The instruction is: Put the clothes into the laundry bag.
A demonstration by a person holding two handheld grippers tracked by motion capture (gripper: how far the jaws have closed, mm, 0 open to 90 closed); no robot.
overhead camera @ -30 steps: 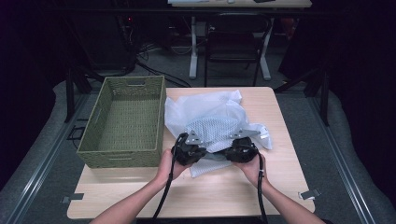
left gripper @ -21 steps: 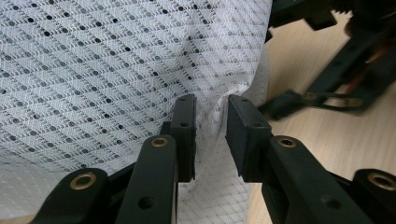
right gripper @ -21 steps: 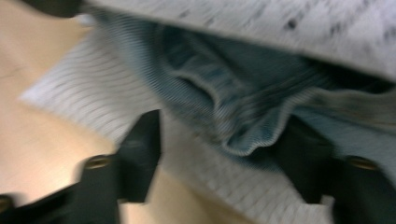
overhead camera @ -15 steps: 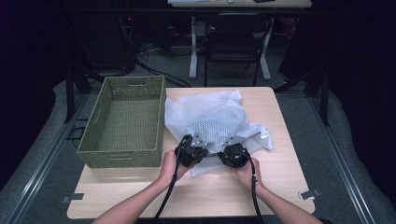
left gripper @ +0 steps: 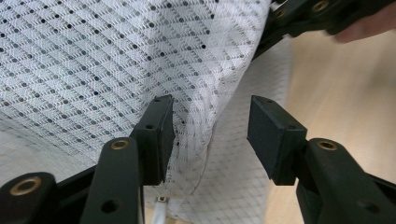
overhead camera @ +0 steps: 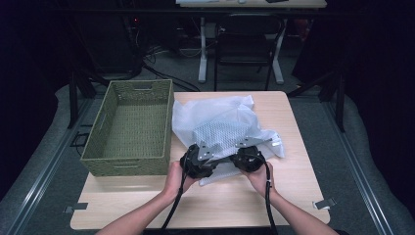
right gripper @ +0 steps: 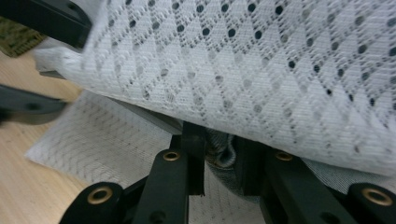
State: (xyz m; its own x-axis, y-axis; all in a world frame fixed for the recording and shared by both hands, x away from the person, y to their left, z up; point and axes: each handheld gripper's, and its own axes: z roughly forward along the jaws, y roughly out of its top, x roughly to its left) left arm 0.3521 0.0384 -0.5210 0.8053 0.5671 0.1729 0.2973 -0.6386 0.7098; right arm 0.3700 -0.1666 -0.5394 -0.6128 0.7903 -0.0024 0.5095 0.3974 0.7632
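A white mesh bag (overhead camera: 220,129) lies bunched on the wooden table (overhead camera: 230,205), right of the basket. Both grippers are at its near edge, close together. In the left gripper view, my left gripper (left gripper: 212,135) stands open, and a folded edge of the mesh bag (left gripper: 116,60) hangs between its jaws against the left one. My left gripper (overhead camera: 204,155) sits just right of the basket's front corner. In the right gripper view, my right gripper (right gripper: 220,161) is shut on a fold of grey-blue cloth (right gripper: 220,149) under the raised mesh bag (right gripper: 261,60). My right gripper (overhead camera: 244,152) is beside the left one.
A green woven basket (overhead camera: 127,164) with nothing in it stands on the table's left half, right against the bag. Bare tabletop lies in front of the hands and at the right. A dark chair (overhead camera: 244,46) and desk legs stand beyond the far edge.
My right gripper has slid left toward the left one. The bag's near edge has bunched up and lifted between them. The left gripper has barely moved.
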